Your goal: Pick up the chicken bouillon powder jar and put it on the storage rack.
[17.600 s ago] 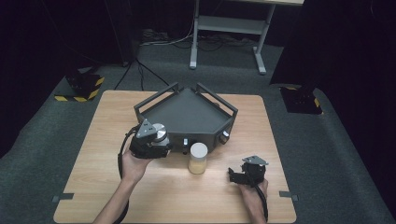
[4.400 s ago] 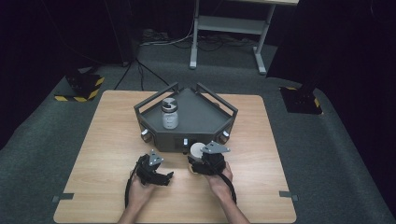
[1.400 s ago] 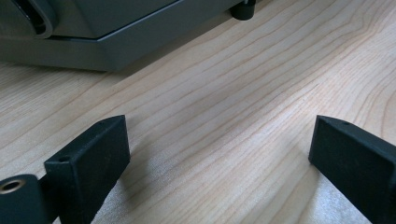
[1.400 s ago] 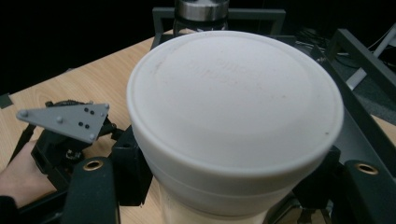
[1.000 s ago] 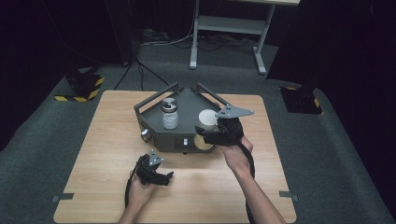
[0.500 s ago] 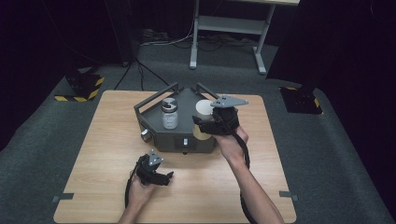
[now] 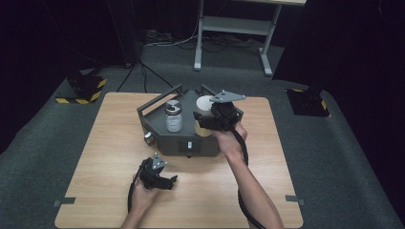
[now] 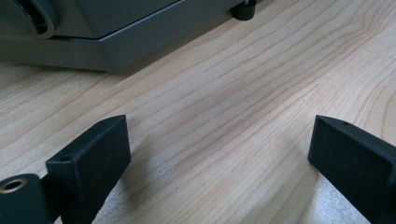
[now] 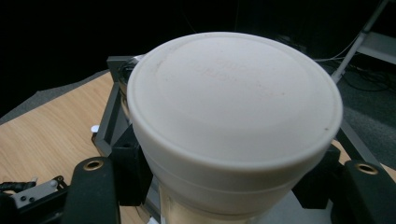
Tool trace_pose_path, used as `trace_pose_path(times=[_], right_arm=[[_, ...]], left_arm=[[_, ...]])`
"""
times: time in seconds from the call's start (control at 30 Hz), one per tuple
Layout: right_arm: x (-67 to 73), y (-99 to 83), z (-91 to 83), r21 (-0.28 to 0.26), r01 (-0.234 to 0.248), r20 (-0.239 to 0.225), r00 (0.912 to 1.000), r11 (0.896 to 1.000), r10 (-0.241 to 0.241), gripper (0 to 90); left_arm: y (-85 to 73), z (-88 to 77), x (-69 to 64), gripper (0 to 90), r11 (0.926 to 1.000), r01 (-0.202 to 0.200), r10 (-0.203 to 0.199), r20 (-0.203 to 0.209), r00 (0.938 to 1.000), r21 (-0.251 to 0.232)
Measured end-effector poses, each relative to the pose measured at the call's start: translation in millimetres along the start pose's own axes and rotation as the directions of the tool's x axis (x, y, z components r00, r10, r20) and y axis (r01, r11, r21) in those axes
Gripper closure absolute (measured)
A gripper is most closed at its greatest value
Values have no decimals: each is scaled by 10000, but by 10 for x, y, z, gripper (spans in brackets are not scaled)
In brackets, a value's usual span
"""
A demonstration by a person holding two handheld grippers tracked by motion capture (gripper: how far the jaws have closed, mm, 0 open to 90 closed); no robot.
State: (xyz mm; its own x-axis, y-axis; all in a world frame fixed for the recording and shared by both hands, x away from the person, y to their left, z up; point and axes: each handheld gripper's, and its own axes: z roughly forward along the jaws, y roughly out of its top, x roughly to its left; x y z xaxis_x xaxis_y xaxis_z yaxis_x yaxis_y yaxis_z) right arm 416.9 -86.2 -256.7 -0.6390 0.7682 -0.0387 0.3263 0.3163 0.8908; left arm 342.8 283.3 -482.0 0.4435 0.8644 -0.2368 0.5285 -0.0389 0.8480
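White-lidded jar [image 7: 204, 117] sat clamped in the right gripper [image 7: 213, 119] over the grey tray [image 7: 188, 136], beside a silver-capped jar [image 7: 173, 116]; the left gripper [image 7: 162, 181] rested open-jawed on the wooden table [image 7: 95, 157].

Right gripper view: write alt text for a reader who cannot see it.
A jar's wide white lid looms close, clamped between the right tool and its two black jaws. Behind it lie a grey machine with dark frame rails and a wooden table.

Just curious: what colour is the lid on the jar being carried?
Creamy off-white, plain. The lid shows best in the right gripper view.
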Motion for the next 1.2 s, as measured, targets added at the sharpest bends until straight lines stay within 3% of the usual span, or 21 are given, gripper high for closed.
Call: trace_pose_path(times=[0.47, 1.2], right_arm=[[47, 17, 259, 173, -331, 626, 9975, 9993, 319, 351], [25, -39, 456, 381, -799, 798, 9939, 9961, 766, 350]], left_arm=[[5, -3, 5, 58, 10000, -42, 42, 6, 10000, 34], [4, -3, 5, 60, 10000, -29, 29, 13, 10000, 30]])
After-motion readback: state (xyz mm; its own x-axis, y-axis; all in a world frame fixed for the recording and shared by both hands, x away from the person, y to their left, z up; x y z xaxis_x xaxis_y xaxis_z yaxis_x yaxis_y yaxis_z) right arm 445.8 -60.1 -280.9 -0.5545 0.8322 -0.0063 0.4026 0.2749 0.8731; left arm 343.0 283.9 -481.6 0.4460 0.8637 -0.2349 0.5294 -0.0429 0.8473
